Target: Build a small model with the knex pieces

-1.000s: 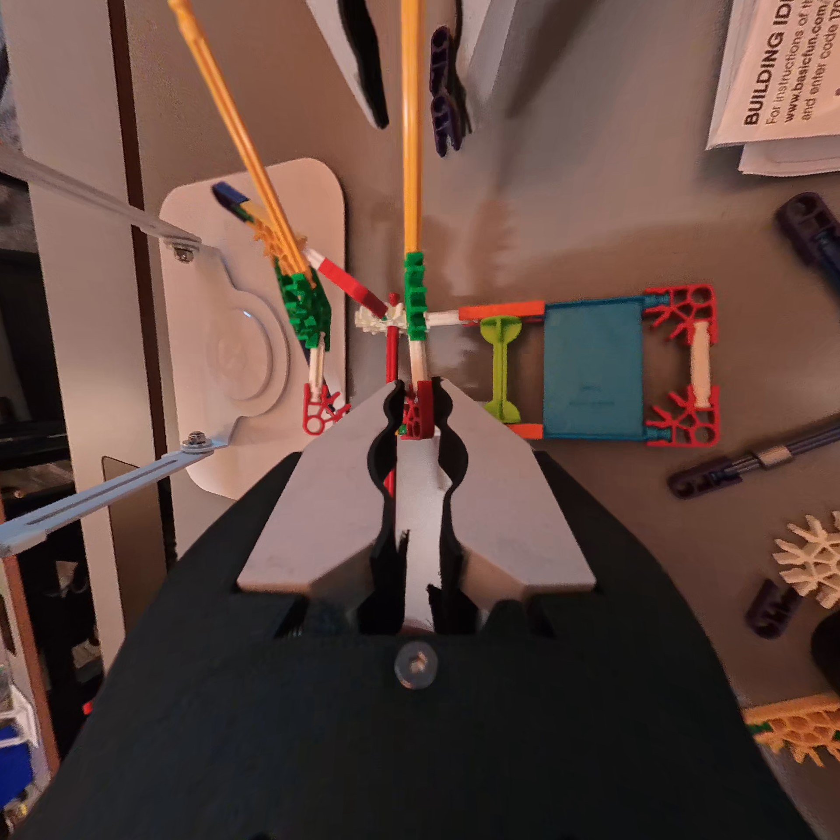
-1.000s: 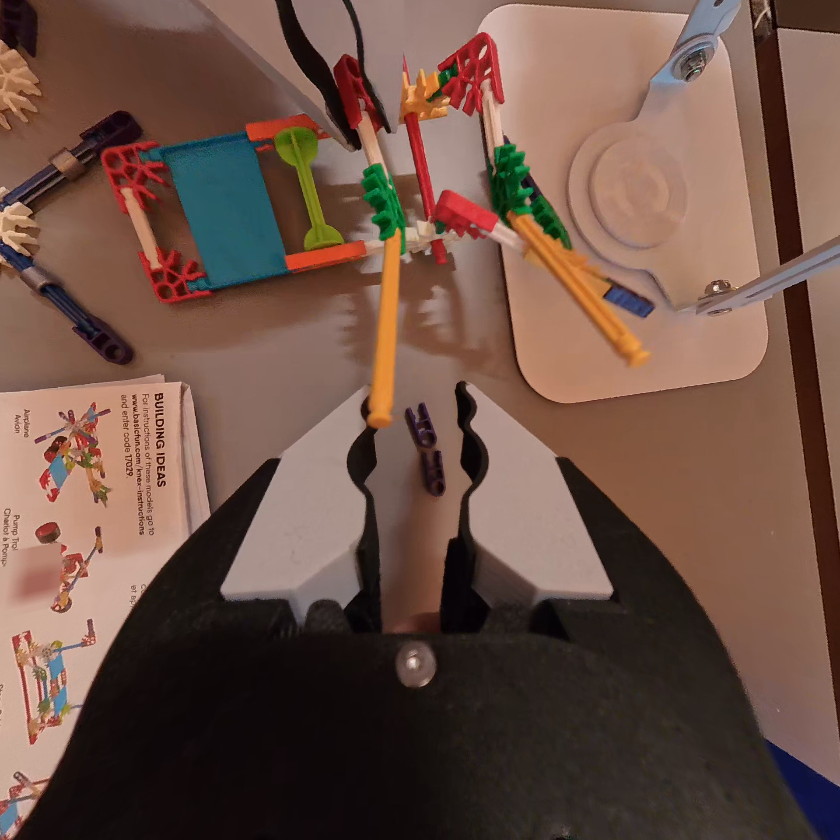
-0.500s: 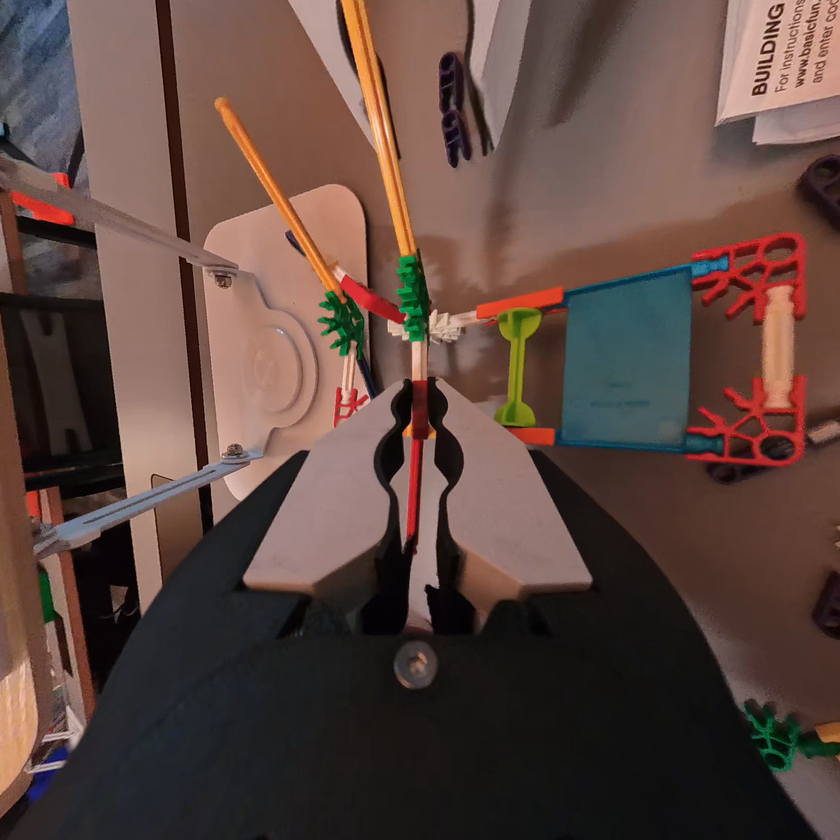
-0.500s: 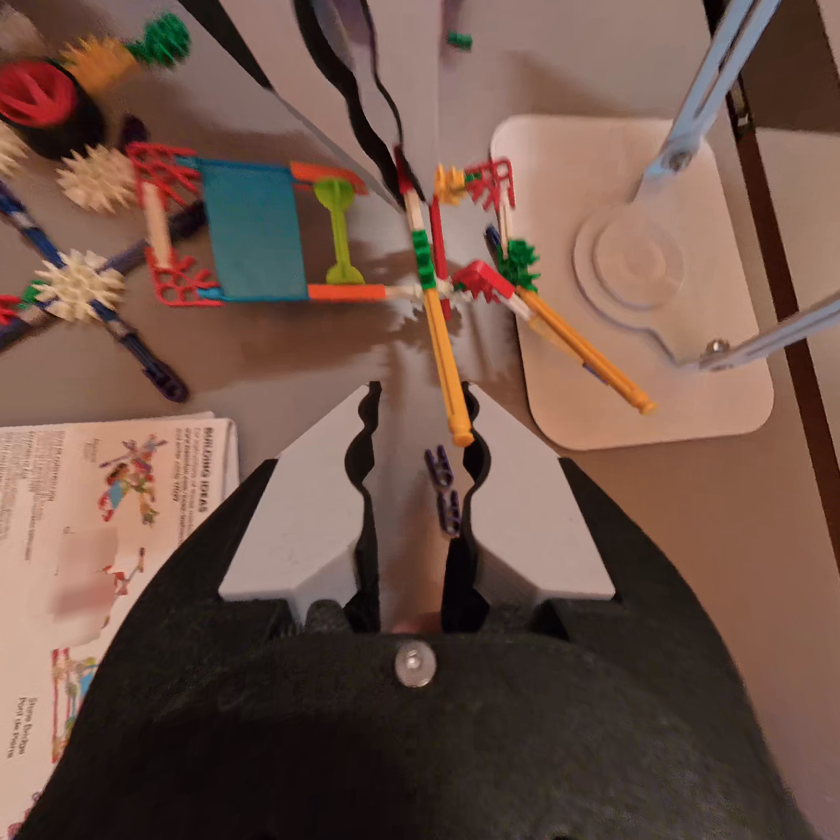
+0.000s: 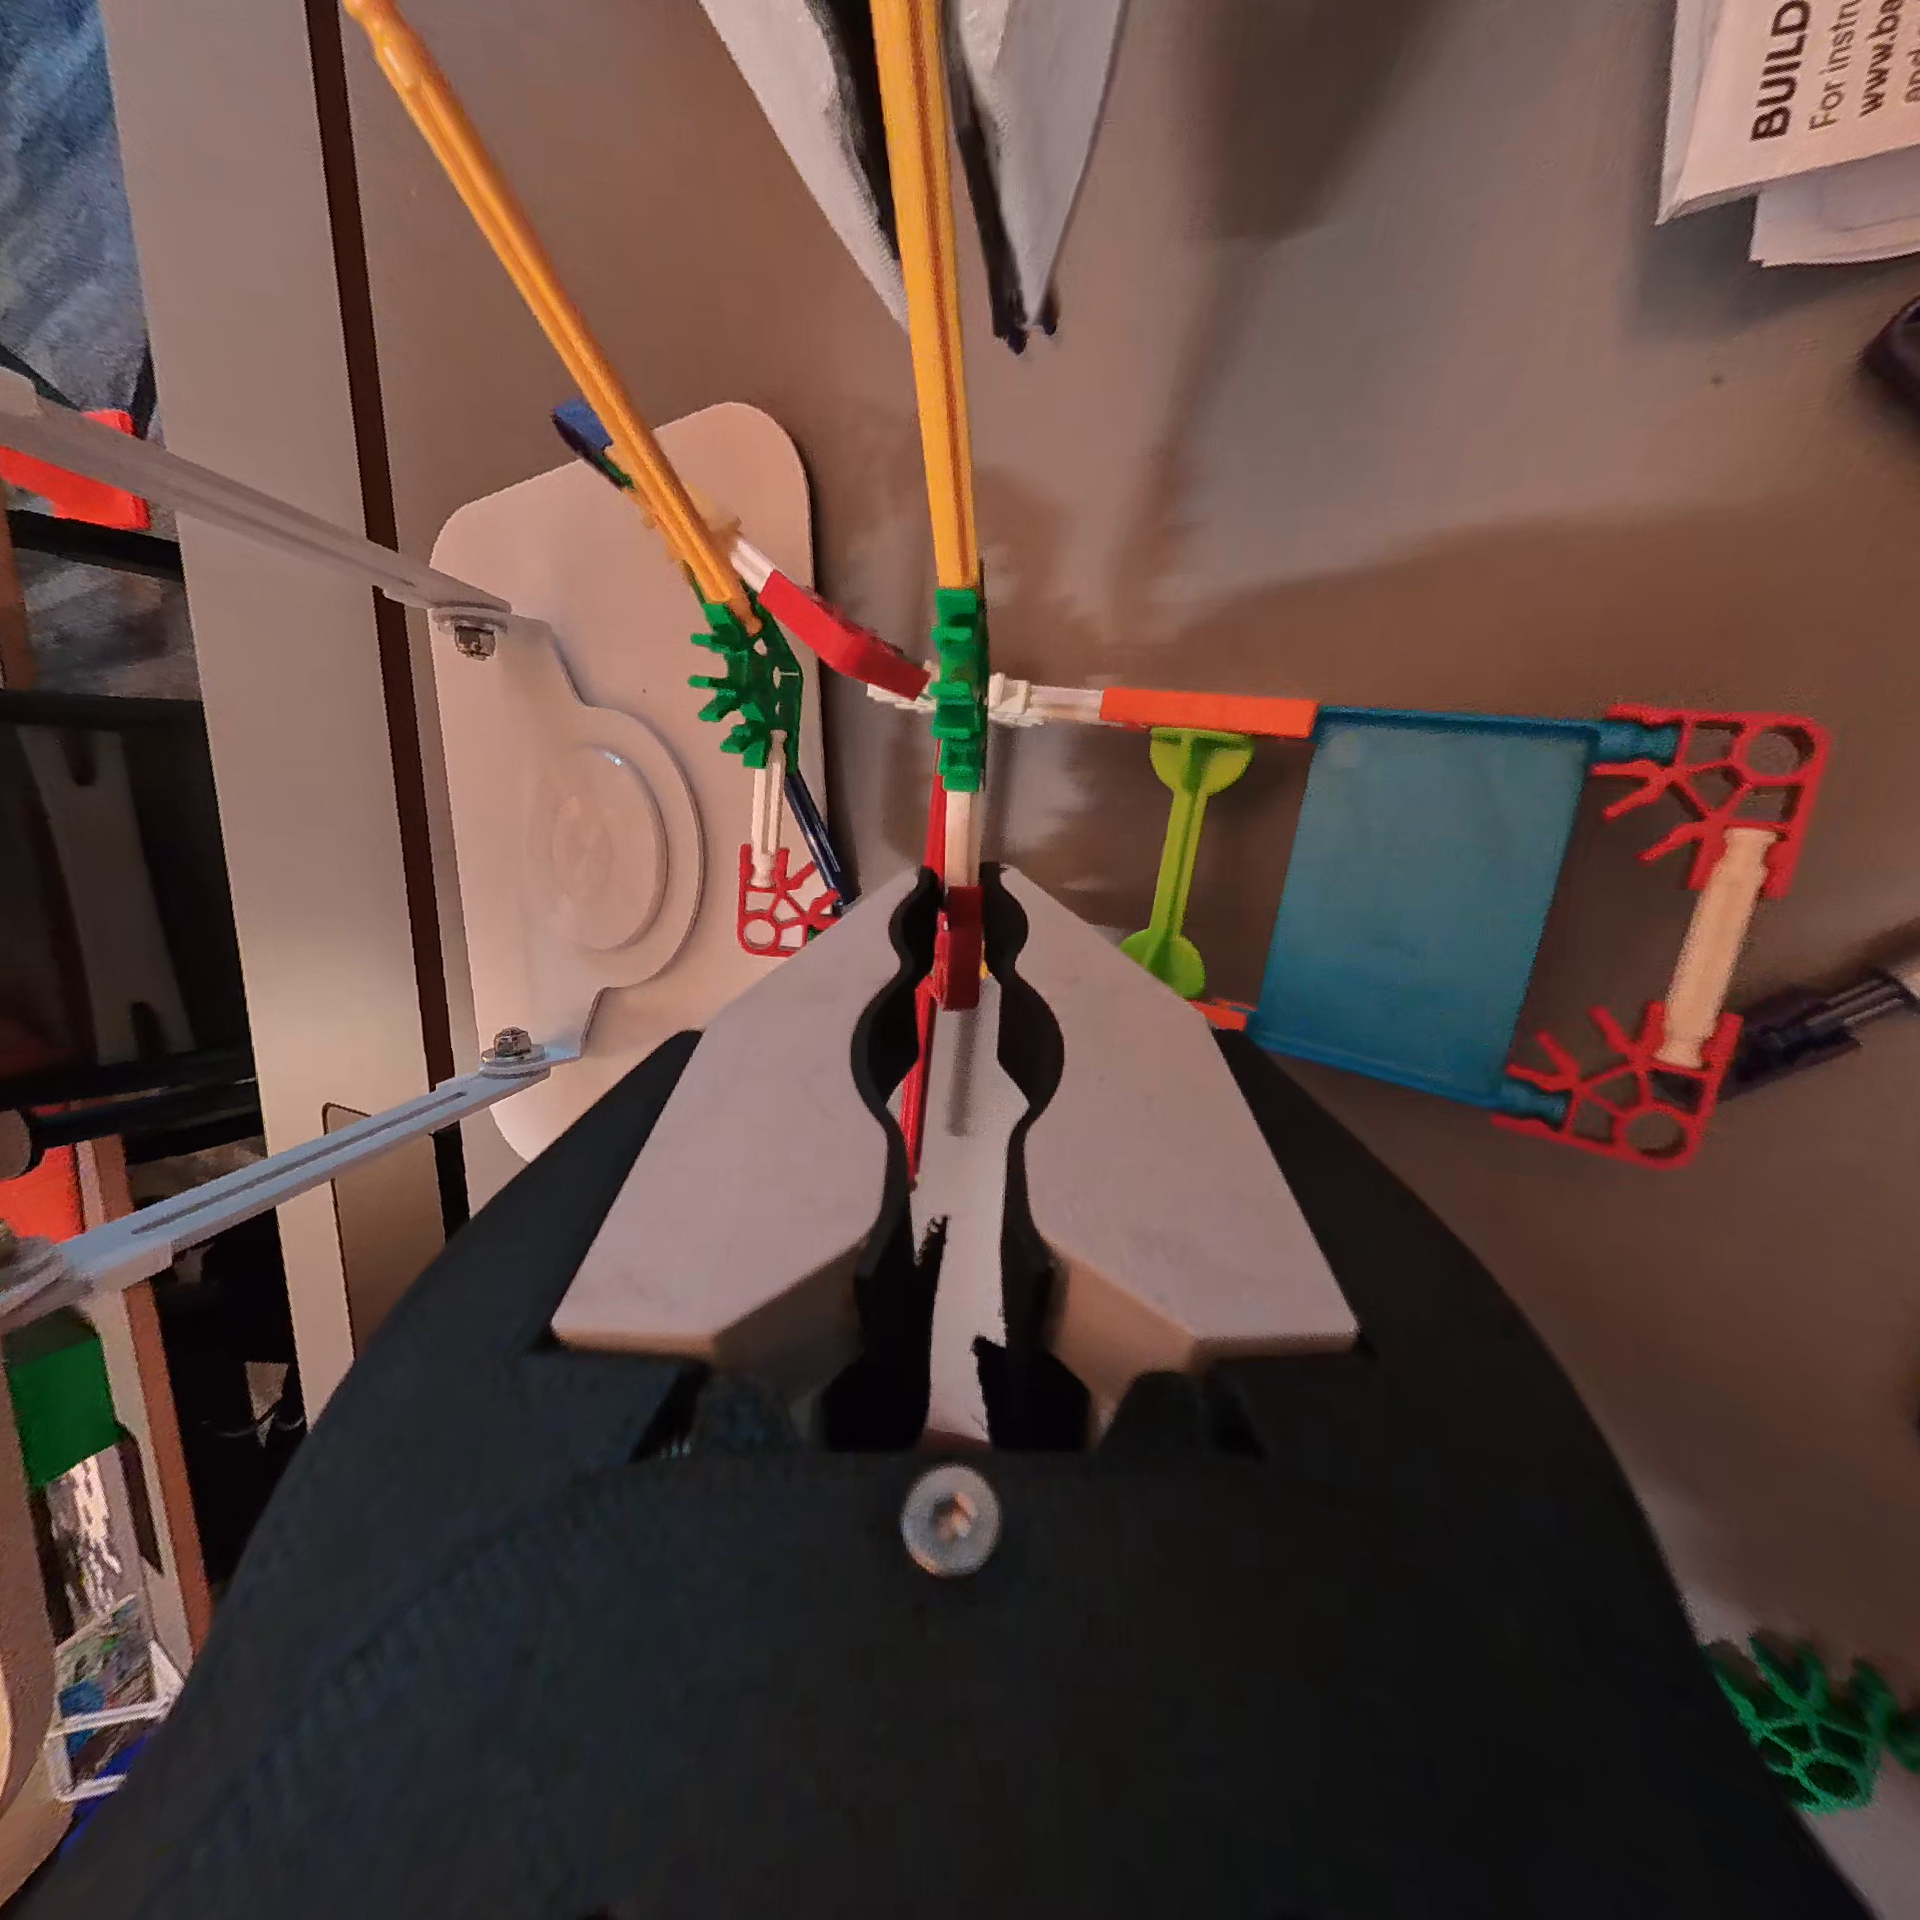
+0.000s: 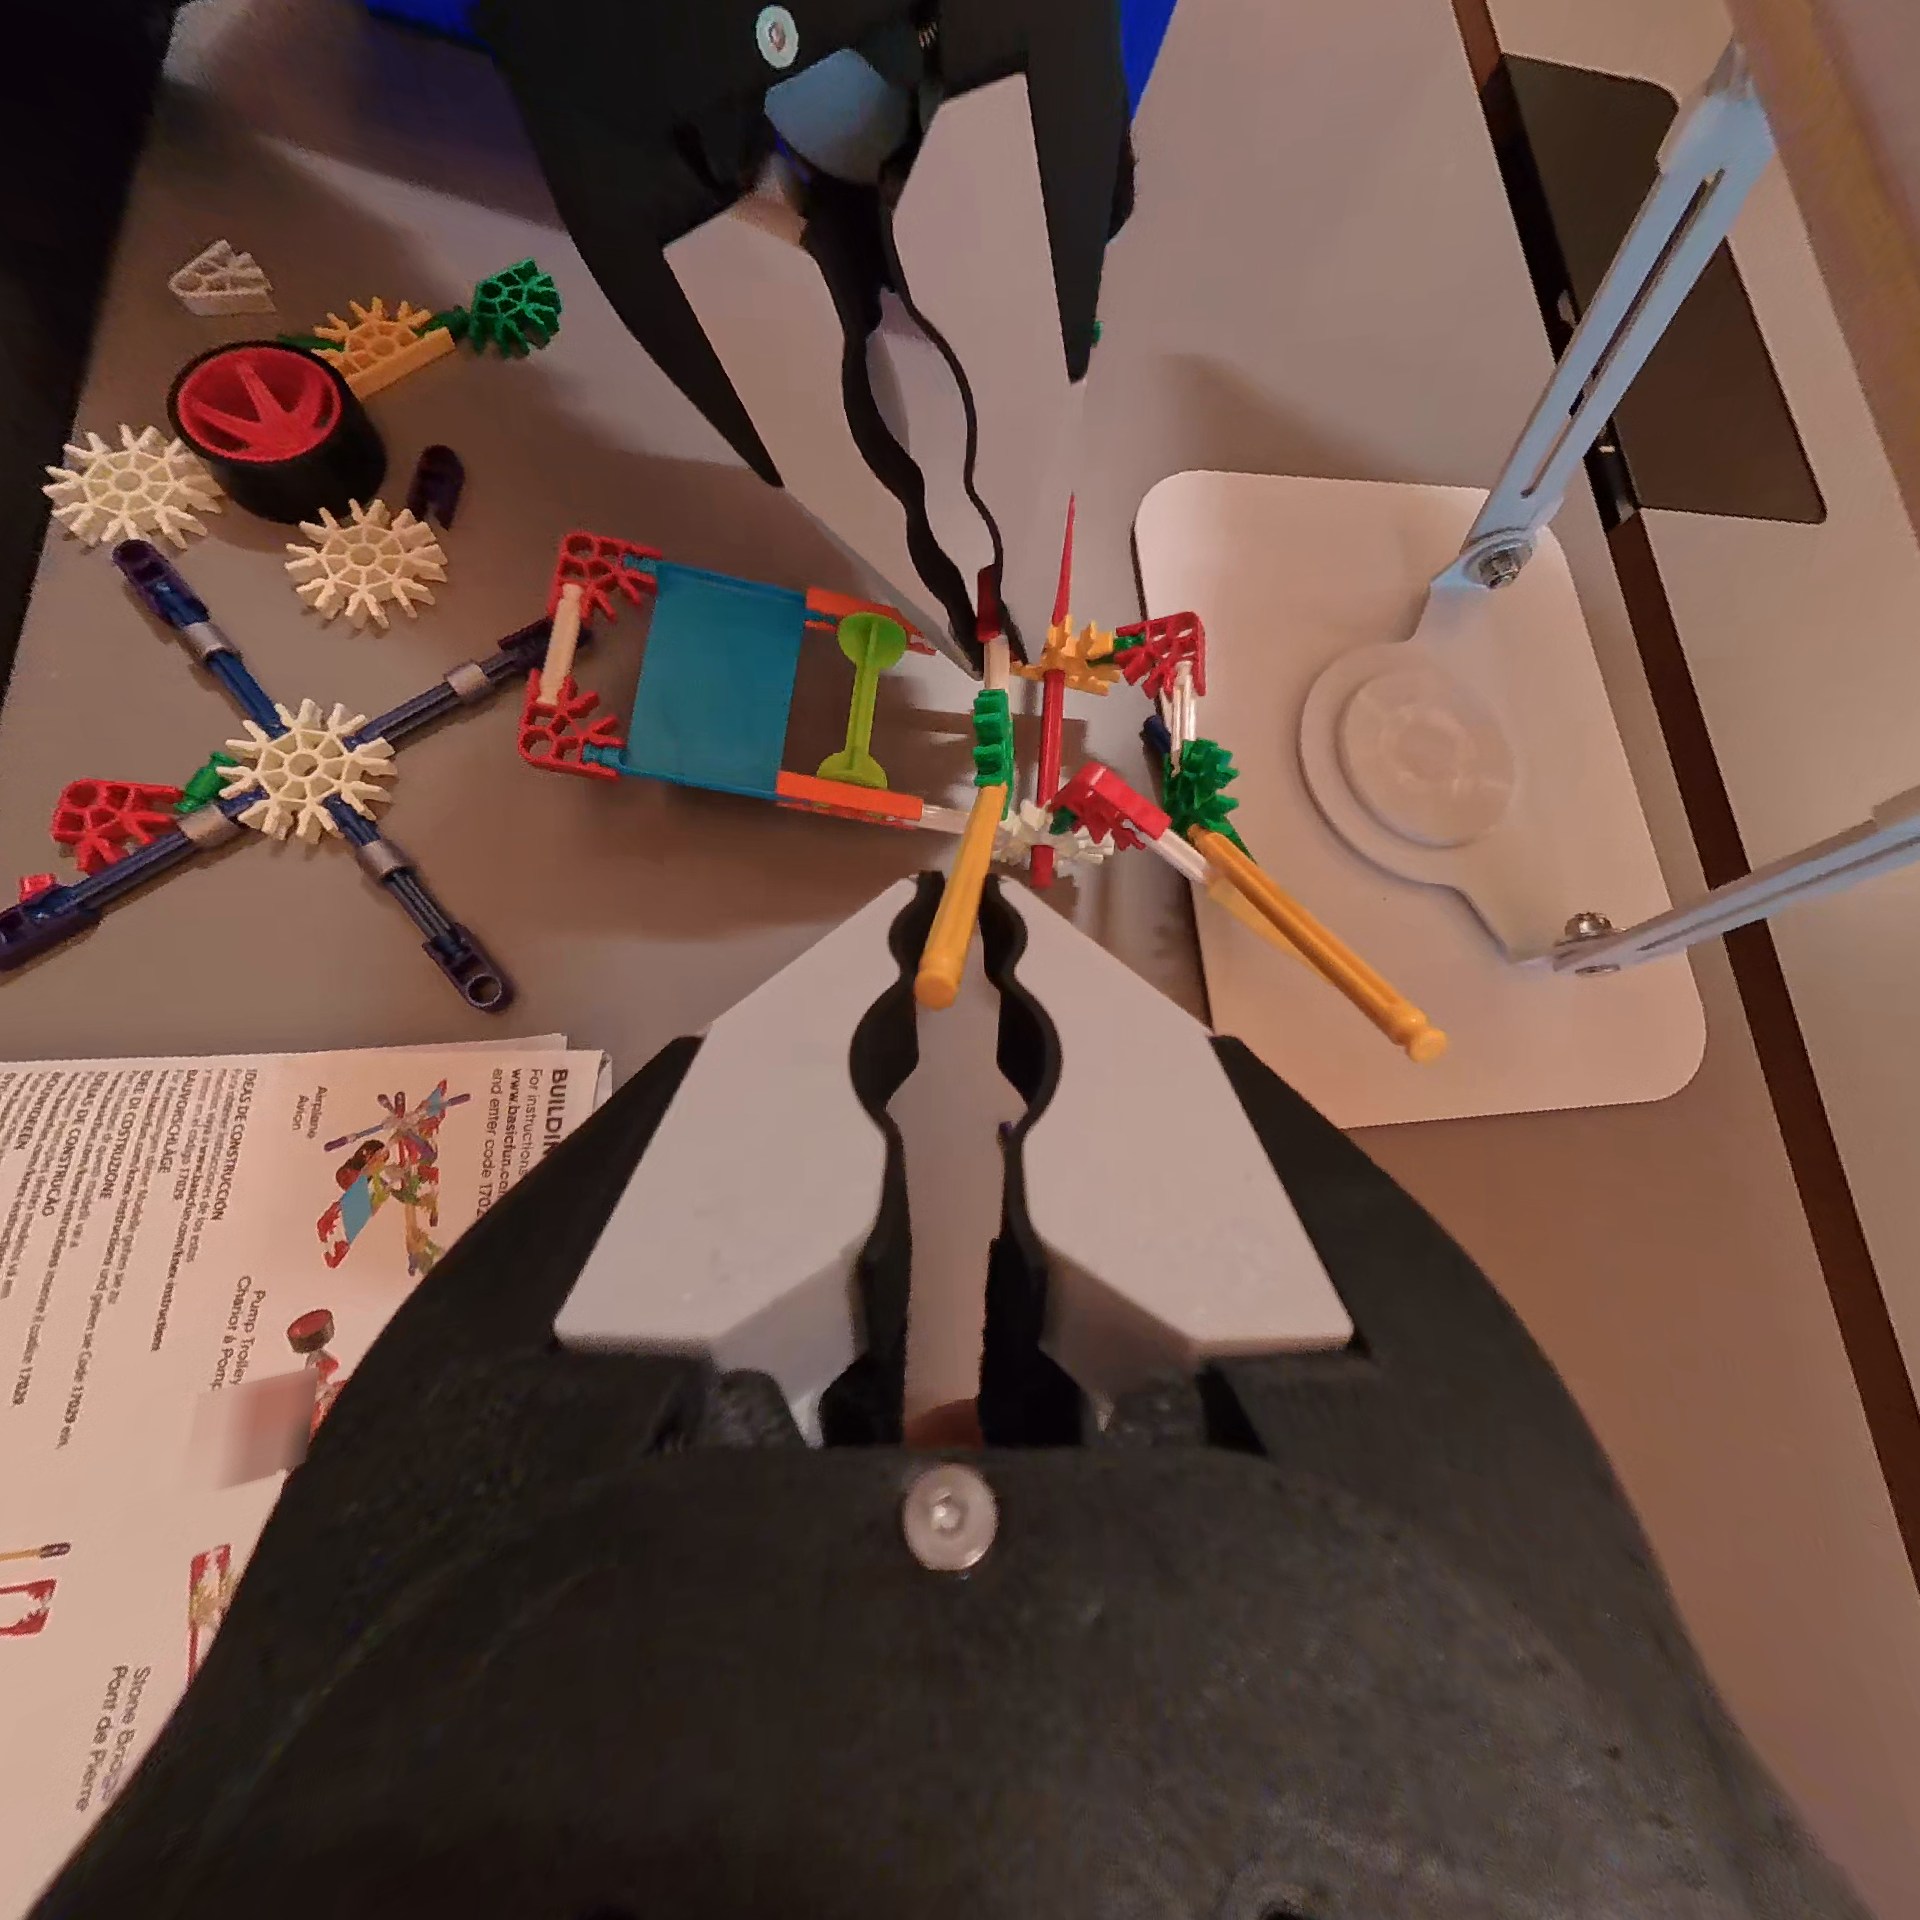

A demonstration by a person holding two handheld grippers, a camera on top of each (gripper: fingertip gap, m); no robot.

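Observation:
A colourful rod-and-connector toy model with a blue panel [image 5: 1423,904] [image 6: 717,696] sits partly lifted over the grey table. My left gripper [image 5: 958,883] is shut on a red connector [image 5: 956,945] at the model's near end. It shows from the far side in the right wrist view [image 6: 987,623]. My right gripper [image 6: 956,888] is shut on the free end of a yellow rod [image 6: 951,925] that runs from a green connector [image 6: 990,743]. In the left wrist view that rod [image 5: 930,312] runs up between the right gripper's fingers [image 5: 810,156]. A second yellow rod [image 6: 1309,956] sticks out over the white plate.
A white stand base plate [image 6: 1455,1060] [image 5: 623,540] with metal arms lies by the table edge. A printed booklet [image 6: 156,1247] lies left of my right gripper. A red-and-black wheel [image 6: 270,416], white snowflake connectors [image 6: 364,561] and a blue rod cross [image 6: 301,769] lie beyond it. Spacing between my two grippers at the tips: around 8 centimetres. Between my right fingertips and the blue rod cross [image 6: 301,769] there is roughly 15 centimetres.
My right gripper has closed on the yellow rod's end and risen, so more of the table shows. The left gripper has kept its hold on the red connector.

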